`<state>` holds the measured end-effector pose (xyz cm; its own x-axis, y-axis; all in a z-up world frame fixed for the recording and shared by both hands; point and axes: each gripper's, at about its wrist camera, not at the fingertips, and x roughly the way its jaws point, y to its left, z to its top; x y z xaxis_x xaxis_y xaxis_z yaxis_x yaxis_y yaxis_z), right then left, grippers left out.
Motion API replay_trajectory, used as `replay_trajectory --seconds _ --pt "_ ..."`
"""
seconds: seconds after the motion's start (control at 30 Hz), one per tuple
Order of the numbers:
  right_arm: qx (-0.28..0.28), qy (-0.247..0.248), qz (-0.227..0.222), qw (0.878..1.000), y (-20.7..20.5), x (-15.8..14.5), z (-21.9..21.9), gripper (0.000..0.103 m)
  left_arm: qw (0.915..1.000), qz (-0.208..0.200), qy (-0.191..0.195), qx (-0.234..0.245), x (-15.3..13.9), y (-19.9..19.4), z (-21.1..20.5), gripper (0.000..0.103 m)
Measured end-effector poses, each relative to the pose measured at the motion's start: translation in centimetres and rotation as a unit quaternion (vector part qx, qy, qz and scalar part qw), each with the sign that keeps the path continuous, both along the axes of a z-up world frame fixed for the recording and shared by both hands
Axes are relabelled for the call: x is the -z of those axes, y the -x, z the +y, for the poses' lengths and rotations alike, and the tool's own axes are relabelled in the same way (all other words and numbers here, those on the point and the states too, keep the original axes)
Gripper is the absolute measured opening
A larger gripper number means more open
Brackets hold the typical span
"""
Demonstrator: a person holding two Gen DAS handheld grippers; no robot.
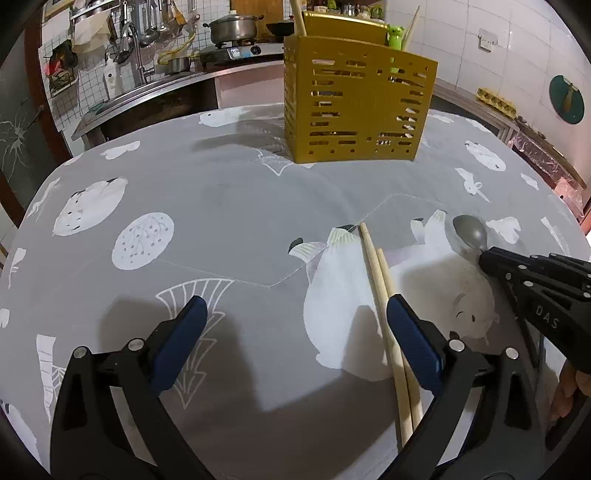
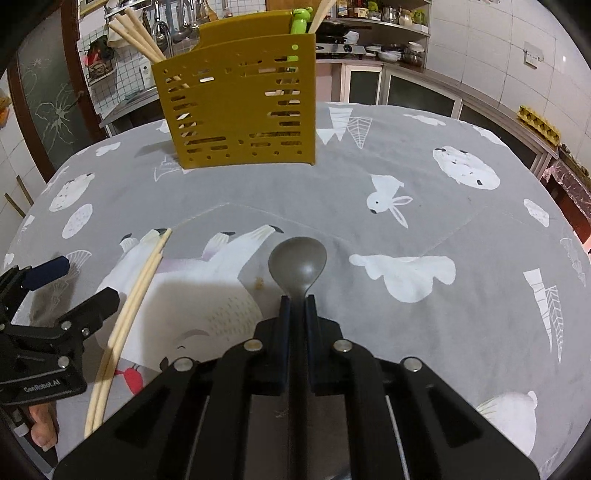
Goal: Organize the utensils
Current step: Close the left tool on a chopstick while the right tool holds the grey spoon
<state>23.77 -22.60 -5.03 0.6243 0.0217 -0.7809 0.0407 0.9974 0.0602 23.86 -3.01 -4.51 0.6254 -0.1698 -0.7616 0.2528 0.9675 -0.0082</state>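
A yellow slotted utensil holder (image 1: 354, 107) stands at the far side of the table; it also shows in the right wrist view (image 2: 240, 103), with chopsticks and a green item in it. A pair of wooden chopsticks (image 1: 388, 321) lies on the cloth just inside my left gripper's right finger; they also show in the right wrist view (image 2: 129, 317). My left gripper (image 1: 295, 321) is open and empty over the cloth. My right gripper (image 2: 297, 301) is shut on the handle of a grey spoon (image 2: 297, 262), bowl forward. The spoon also shows in the left wrist view (image 1: 471, 232).
The table wears a grey cloth with white animal prints (image 1: 221, 206). Behind it are a kitchen counter with a sink (image 1: 147, 88), a pot on a stove (image 1: 232, 29), and a tiled wall. An egg carton (image 2: 537, 123) sits on the counter at right.
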Motion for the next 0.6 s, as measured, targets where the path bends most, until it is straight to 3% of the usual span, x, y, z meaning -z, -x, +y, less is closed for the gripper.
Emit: replay_trajectory --seconds 0.27,0.6 --pt "0.002 -0.012 -0.005 1.0 0.2 0.2 -0.3 0.008 0.9997 0.0 -0.024 0.006 0.4 0.3 -0.9 0.094" --pt "0.005 -0.014 -0.007 1.0 0.3 0.2 -0.3 0.008 0.9989 0.015 -0.04 0.017 1.0 0.3 -2.2 0.085"
